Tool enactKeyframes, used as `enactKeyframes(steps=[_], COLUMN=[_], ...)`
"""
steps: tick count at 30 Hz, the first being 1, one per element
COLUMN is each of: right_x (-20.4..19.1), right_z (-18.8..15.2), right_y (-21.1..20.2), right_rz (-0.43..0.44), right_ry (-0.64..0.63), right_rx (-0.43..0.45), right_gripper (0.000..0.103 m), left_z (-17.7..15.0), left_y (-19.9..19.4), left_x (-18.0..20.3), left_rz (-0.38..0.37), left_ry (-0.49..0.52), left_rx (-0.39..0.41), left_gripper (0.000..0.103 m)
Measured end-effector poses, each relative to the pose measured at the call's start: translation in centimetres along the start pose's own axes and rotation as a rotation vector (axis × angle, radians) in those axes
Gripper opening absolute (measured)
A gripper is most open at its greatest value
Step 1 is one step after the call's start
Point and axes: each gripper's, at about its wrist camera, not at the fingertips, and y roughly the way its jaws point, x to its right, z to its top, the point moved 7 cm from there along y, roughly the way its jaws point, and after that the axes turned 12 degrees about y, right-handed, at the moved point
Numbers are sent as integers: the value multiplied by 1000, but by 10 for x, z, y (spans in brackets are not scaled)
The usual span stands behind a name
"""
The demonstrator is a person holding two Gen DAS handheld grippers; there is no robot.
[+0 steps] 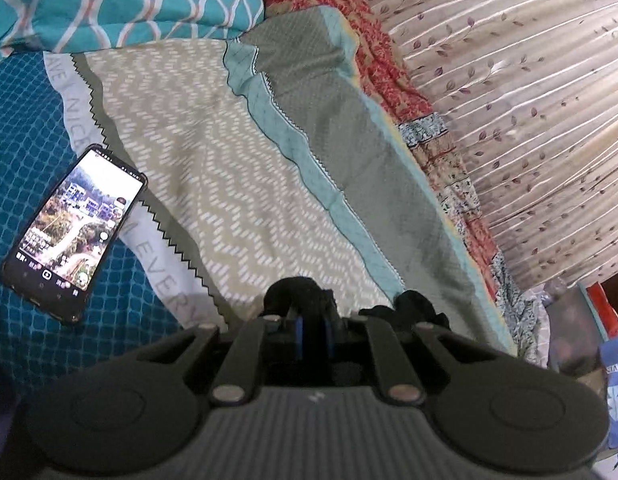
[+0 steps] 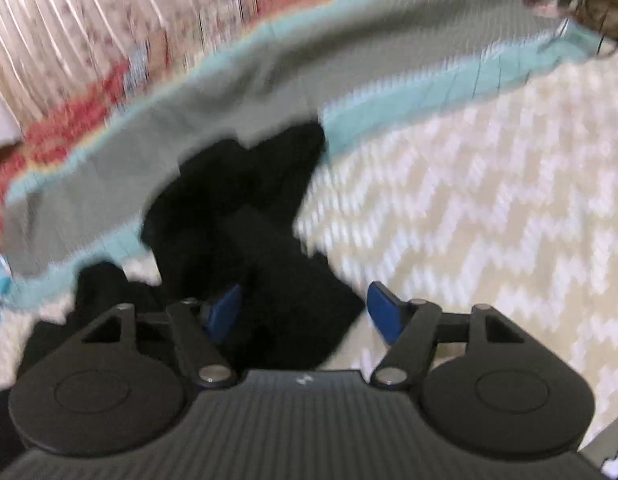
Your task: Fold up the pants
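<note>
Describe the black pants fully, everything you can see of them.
The black pants look like soft, plain dark fabric, rumpled and bunched rather than flat, lying on the patterned bedspread across its grey and teal bands. In the blurred right wrist view they pass between the spread blue pads of the right tongs, which are not pressing them. The left tongs are pinched shut on a bunched bit of the fabric.

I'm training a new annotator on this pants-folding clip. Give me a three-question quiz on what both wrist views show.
1. True or false: the left gripper has its jaws shut on black fabric.
2. What lies on the blue checked part of the bedspread? A) a smartphone B) a remote C) a book
3. Fill in: the right gripper has its jaws ____ over the black pants.

Key: 1 true. 2 A, the smartphone with its screen lit. 3 open.
</note>
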Motion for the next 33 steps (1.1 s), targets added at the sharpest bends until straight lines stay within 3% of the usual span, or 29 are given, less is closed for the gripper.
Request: enactKeyframes(steps=[1,2,3,5,8,11,15,17,19,22,24,29,33], right_x=[0,-6,-10,-9,5,49,150,201,236,284,295,281,259], right_z=[-7,-9,-11,-2,35,84,142,151,148,119,94,55,59], right_y=[9,8,9,-6,-50,-112,-212,-248,-258,-241,-233,-254,-271], right_rz=[-17,-47,-50,-21,-21,-62,-253,-343,-404,-485,-491,-484,-481], right_ry=[-20,-84,-127,-69,-49,-3,78,153,204,282,302,307,285], right_rx=[-29,17,5,28,194,373,617,674,656,468,419,498,625], right_gripper=[66,50,16,13,13,13,13,13,16,49,50,52,52], left_z=[-1,-1,-3,-4,-8,-24,-66,-98,-126,-159,-166,-124,-62], left_y=[0,0,-1,-4,-4,5,30,48,63,76,71,21,-17], left_x=[-3,-3,-3,-1,6,19,45,66,85,101,102,90,66], left_rz=[2,3,5,12,20,7,-59,-119,-111,-36,-14,-92,-50], left_ry=[1,2,6,24,59,100,161,190,268,413,471,451,396], left_rx=[0,0,1,-2,-8,-54,-183,-277,-347,-431,-449,-338,-156], left_gripper=[9,9,9,9,9,9,12,12,12,14,15,31,40])
